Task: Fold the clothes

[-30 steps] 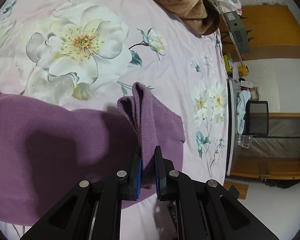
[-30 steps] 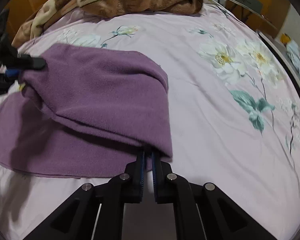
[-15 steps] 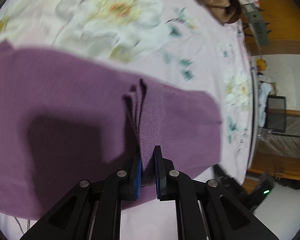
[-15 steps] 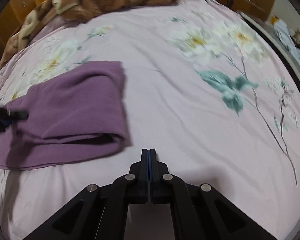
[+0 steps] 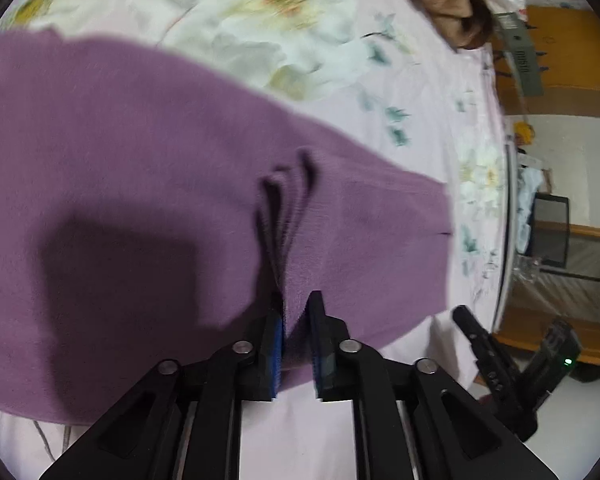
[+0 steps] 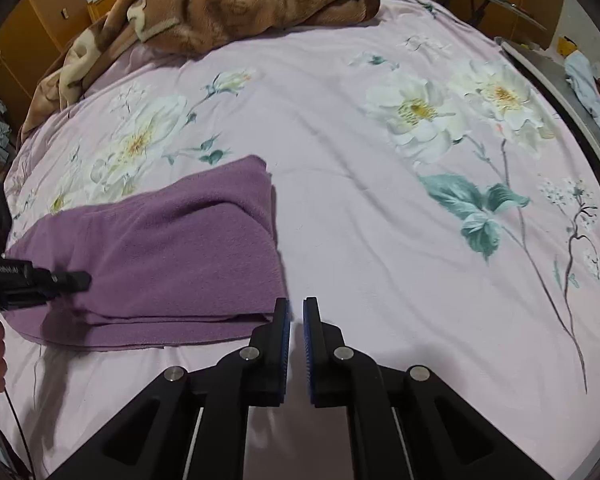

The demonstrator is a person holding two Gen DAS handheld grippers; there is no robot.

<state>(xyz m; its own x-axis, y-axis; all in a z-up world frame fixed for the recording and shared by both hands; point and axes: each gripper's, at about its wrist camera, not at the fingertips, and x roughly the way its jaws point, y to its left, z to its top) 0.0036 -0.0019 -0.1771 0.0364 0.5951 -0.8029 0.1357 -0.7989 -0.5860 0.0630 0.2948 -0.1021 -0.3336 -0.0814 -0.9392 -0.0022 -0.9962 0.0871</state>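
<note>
1. We find the purple fleece garment (image 6: 172, 256) lying folded over on the pink floral bedsheet (image 6: 380, 208), a lower layer showing along its near edge; a brown patterned blanket (image 6: 220, 4) is heaped at the far side, well apart.
2. The left gripper (image 5: 296, 320) sits at the garment's edge with a pleated fold of fleece between its jaws; these have just been opening, and a gap shows beside one pad, so we judge the grip released.
3. The right gripper (image 6: 296, 316) stands just beside the garment's near corner, jaws slightly parted with nothing between them.
4. We judge this fold to be at the laying-down stage; the left should draw clear without dragging the pleat.
5. We advise smoothing the bunched edge, then taking matched corners with both grippers so the layers align.
</note>
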